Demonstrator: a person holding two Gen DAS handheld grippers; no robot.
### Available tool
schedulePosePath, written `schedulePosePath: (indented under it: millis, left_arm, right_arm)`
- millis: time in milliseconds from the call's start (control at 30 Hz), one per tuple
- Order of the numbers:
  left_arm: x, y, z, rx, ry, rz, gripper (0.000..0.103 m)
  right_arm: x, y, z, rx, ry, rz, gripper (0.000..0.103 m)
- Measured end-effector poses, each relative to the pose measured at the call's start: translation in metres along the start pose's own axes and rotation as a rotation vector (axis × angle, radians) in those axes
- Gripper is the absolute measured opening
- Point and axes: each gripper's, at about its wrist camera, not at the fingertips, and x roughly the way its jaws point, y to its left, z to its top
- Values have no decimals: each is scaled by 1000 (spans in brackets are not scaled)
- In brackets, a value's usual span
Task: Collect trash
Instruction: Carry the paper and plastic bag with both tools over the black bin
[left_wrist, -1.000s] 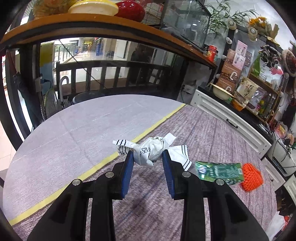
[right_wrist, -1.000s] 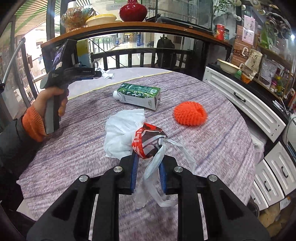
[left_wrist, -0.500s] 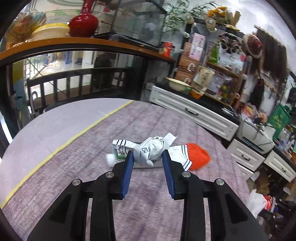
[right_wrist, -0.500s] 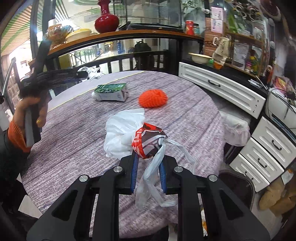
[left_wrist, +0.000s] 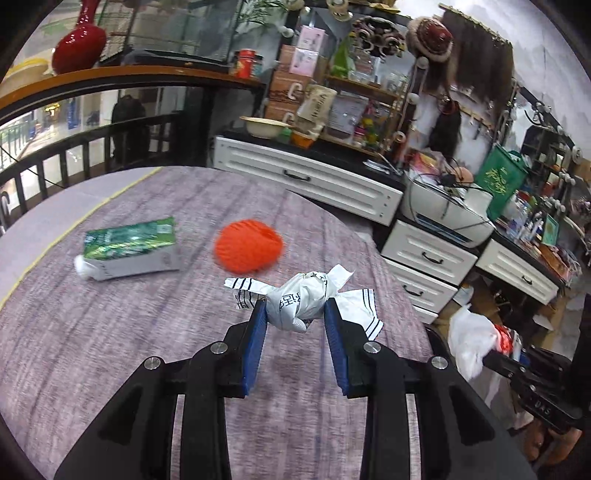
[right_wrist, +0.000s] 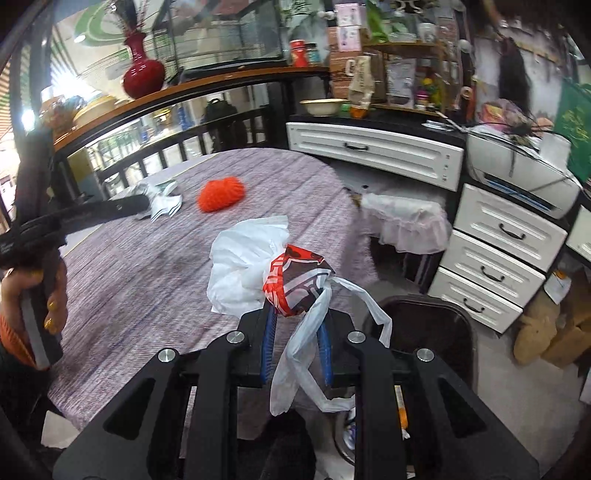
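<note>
My left gripper (left_wrist: 295, 314) is shut on a crumpled white paper wrapper (left_wrist: 301, 301) with black stripes, held above the purple tablecloth (left_wrist: 110, 332). Beyond it on the table lie a green carton (left_wrist: 129, 247) on its side and an orange mesh ball (left_wrist: 249, 249). My right gripper (right_wrist: 297, 321) is shut on a red-and-black wrapper (right_wrist: 295, 280) bundled with a white plastic bag (right_wrist: 243, 266), at the table's right edge. A dark bin (right_wrist: 436, 325) stands on the floor just right of and below it. The right wrist view also shows the left gripper (right_wrist: 142, 201) with its paper (right_wrist: 166, 205).
A second bin lined with a white bag (right_wrist: 406, 218) stands beside the table's far right edge. White drawer cabinets (right_wrist: 498, 240) and a printer (right_wrist: 517, 170) fill the right side. A person's hand (right_wrist: 51, 295) holds the left gripper's handle. Cluttered shelves stand behind.
Both grippers have swung to the right across the table, still holding their trash. The carton and orange ball slid left in view, and the dark bin has come into the right wrist view.
</note>
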Motion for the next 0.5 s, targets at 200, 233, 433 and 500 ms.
schedulePosePath:
  millis: [200,233,433,500]
  left_arm:
    - [10,-33,-8,38,25,-46,32]
    - [12,-38,-9,43,31,-56,32]
    - [19,-65,-18,72,56,-96,32]
    - [23,-73,-19,86,63,-105,32]
  right_arm:
    - [5,-43,-9,148,27,-117,21]
    - [8,-55,-12,204,41,-127,21]
    - [33,-99,-39,384,148,-175,21]
    - [39,-107,-47,416,171,-182,21]
